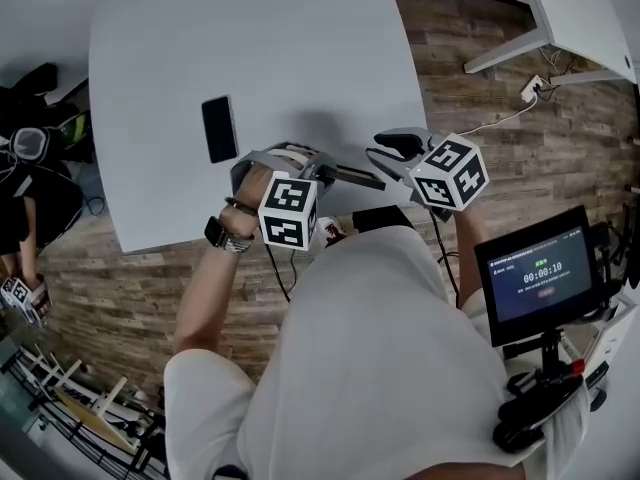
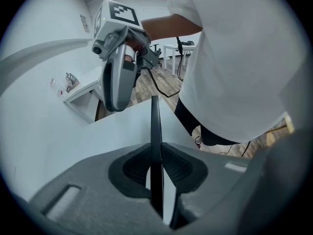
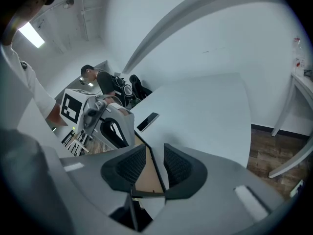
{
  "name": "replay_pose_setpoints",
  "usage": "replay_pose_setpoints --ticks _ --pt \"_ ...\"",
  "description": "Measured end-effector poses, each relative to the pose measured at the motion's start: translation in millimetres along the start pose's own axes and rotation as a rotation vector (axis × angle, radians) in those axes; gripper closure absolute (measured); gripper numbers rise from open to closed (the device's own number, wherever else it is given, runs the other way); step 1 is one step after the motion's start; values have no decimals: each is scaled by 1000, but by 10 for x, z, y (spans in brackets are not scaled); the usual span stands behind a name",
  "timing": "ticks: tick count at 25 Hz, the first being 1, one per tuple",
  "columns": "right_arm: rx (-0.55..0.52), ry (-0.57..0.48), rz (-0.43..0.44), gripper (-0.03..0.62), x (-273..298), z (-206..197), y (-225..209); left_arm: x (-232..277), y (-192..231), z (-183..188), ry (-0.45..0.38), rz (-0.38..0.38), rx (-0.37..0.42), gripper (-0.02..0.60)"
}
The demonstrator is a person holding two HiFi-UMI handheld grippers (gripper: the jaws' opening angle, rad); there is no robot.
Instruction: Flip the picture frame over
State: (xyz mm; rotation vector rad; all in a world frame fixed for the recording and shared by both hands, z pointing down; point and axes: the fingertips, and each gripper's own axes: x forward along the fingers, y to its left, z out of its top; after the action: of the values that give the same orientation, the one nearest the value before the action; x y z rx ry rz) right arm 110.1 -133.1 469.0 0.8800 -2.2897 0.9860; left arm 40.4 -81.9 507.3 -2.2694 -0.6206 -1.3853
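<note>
Picture frame [image 1: 355, 176] is held on edge just above the table [image 1: 250, 48] near its front edge. It is judged light, stiff and probably glazed, so fragile. Left gripper [image 2: 156, 168] and right gripper [image 3: 149, 163] each clamp a thin rim – the right place to hold.

White short-sleeved cotton T-shirt [image 1: 380, 368]; black wristwatch [image 1: 215, 232] on left wrist. Grey moulded-plastic left gripper [image 2: 156, 168] and right gripper [image 3: 151, 168]: black ribbed pads [image 2: 139, 168], white cubes [image 1: 288, 211] with black square markers. Thin black cable [image 1: 277, 268] under left.
</note>
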Motion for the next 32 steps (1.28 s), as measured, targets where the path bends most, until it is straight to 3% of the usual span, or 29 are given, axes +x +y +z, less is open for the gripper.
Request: replay_pose_setpoints --ticks 4,13,19,24,32 --pt "17 -7 -21 477 -155 -108 -294 147 249 99 -37 -16 -20 509" --pt "78 -4 -59 448 -120 -46 -995 363 976 -107 -155 -164 -125 505" --pt "83 -11 -62 436 -151 -103 -1030 386 1086 -146 -175 -195 -156 502" --pt "95 -53 -34 424 -162 -99 -969 474 1130 -281 -102 -222 -152 499" --pt "91 -13 -34 424 -76 -198 -903 607 1074 -413 -50 -268 -170 497"
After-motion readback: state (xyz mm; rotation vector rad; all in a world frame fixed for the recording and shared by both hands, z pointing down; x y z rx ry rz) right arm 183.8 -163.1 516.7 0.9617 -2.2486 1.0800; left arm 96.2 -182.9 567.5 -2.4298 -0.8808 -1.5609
